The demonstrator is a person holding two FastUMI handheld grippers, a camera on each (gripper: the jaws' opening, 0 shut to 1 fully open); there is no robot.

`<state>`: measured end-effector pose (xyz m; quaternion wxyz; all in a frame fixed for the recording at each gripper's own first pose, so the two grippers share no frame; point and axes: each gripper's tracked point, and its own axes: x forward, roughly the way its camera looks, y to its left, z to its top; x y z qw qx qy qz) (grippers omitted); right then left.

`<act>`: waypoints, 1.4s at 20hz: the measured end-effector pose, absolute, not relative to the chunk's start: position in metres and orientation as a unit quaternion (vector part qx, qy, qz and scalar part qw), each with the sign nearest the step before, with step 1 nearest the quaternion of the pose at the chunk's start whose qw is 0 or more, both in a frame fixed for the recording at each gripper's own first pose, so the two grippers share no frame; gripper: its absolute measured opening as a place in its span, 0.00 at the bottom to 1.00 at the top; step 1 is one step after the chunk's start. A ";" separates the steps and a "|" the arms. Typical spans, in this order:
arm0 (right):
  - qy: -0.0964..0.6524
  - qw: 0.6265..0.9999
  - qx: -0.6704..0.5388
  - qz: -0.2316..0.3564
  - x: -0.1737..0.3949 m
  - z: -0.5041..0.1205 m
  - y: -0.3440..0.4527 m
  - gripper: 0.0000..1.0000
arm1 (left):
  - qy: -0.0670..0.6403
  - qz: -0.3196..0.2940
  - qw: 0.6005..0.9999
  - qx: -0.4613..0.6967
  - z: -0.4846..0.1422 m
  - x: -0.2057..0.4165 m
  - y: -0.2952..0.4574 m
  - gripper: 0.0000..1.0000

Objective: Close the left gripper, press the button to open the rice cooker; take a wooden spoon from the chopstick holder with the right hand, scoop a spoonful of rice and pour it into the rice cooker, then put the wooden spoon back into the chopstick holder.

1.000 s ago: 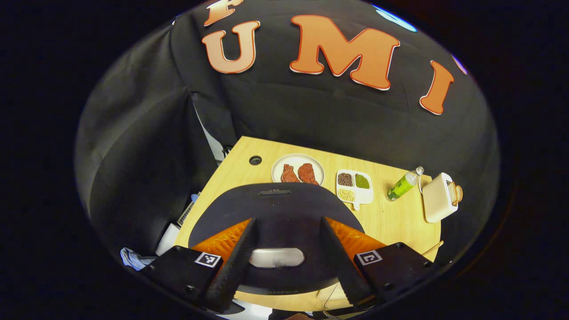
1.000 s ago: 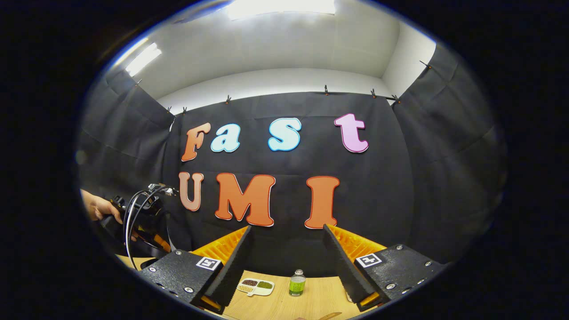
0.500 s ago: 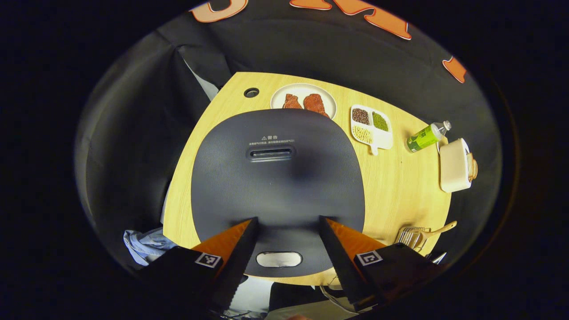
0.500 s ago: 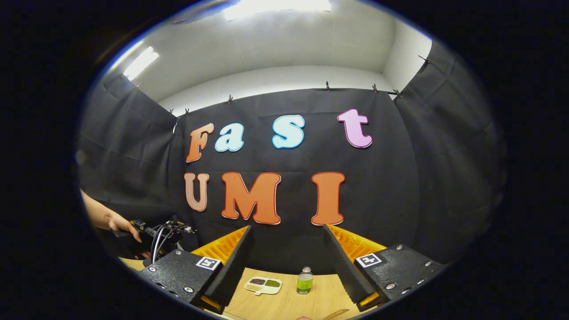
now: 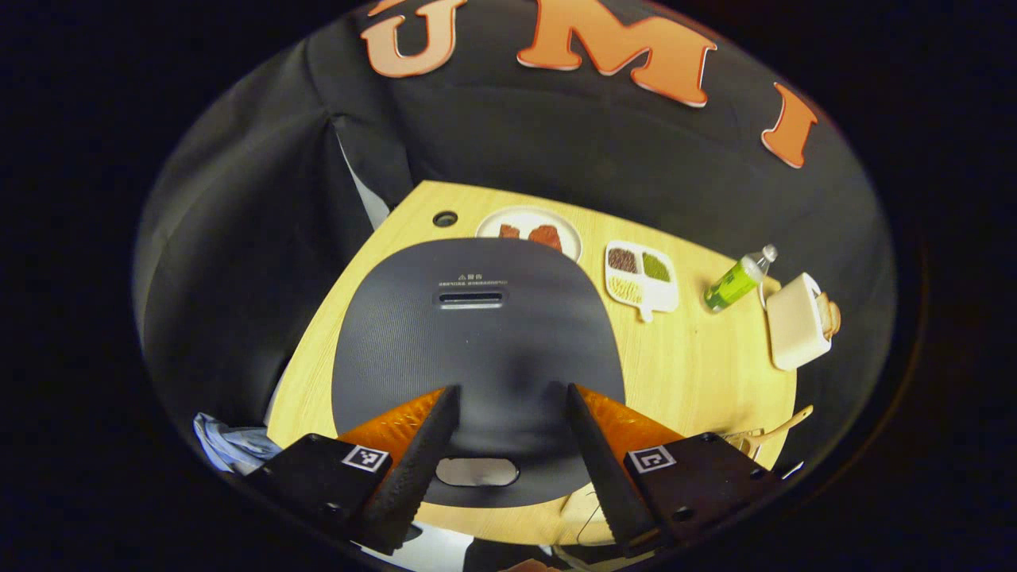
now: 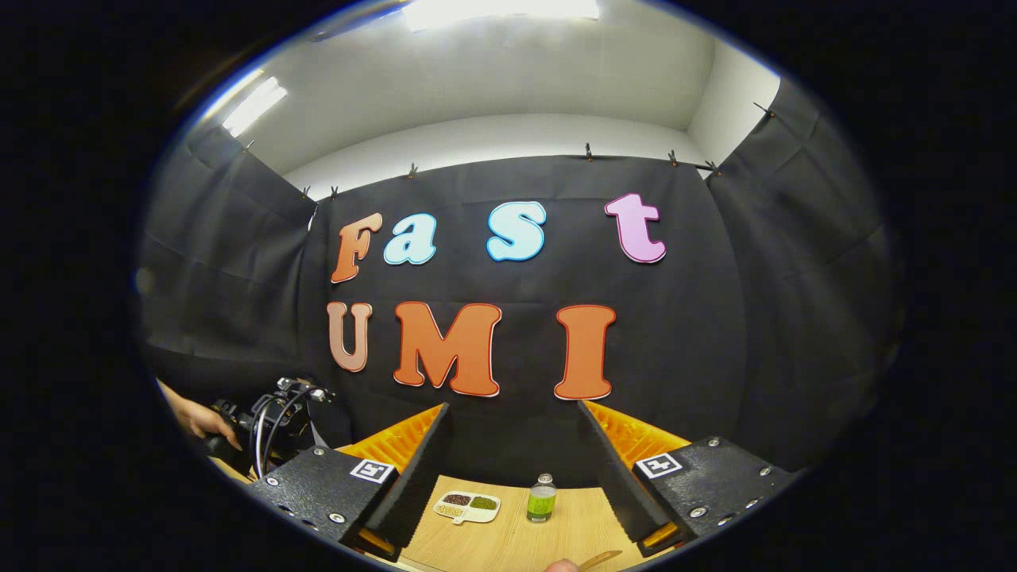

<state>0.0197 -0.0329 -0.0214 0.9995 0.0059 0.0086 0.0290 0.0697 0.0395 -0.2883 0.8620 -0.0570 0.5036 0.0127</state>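
Note:
The rice cooker has a dark grey lid that is closed, and it stands on the wooden table. Its silver button sits at the lid's near edge. My left gripper hovers above the lid, open, and the button shows between its two fingers. At the table's right edge a wooden spoon leans in a wire chopstick holder. My right gripper is open and empty, held level above the table. The spoon's tip shows below it.
Behind the cooker lie a plate of red meat, a divided dish of grains, a green bottle and a white box-shaped appliance. A hand holds the left gripper at the far left of the right gripper view.
The left gripper rose from close over the lid and tilted down, then tipped slightly back up. Both grippers stayed open. The right gripper hardly moved.

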 end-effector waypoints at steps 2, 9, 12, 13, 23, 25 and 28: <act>0.005 1.000 0.006 0.028 0.023 -0.016 -0.030 0.95 | 0.432 0.005 0.900 -0.057 -0.255 0.074 0.034 0.94; 0.008 0.999 -0.002 0.046 0.030 -0.009 -0.007 0.95 | 0.231 -0.027 0.972 -0.023 -0.128 0.062 0.016 0.93; 0.015 0.999 -0.002 0.052 0.028 -0.012 -0.001 0.95 | 0.177 -0.037 0.982 -0.046 -0.093 0.050 0.009 0.93; 0.018 0.999 -0.002 0.051 0.030 -0.014 0.000 0.95 | 0.155 -0.039 0.986 -0.048 -0.082 0.046 0.011 0.93; 0.028 0.998 0.000 0.056 0.030 -0.026 0.007 0.95 | 0.041 -0.038 0.998 -0.020 -0.025 0.007 0.024 0.92; 0.030 0.998 -0.004 0.061 0.027 -0.029 0.010 1.00 | 0.030 -0.036 0.999 -0.016 -0.024 0.005 0.024 0.92; 0.022 0.998 -0.007 0.066 0.026 -0.027 0.014 0.95 | 0.018 -0.044 0.999 0.002 -0.023 -0.001 0.016 0.92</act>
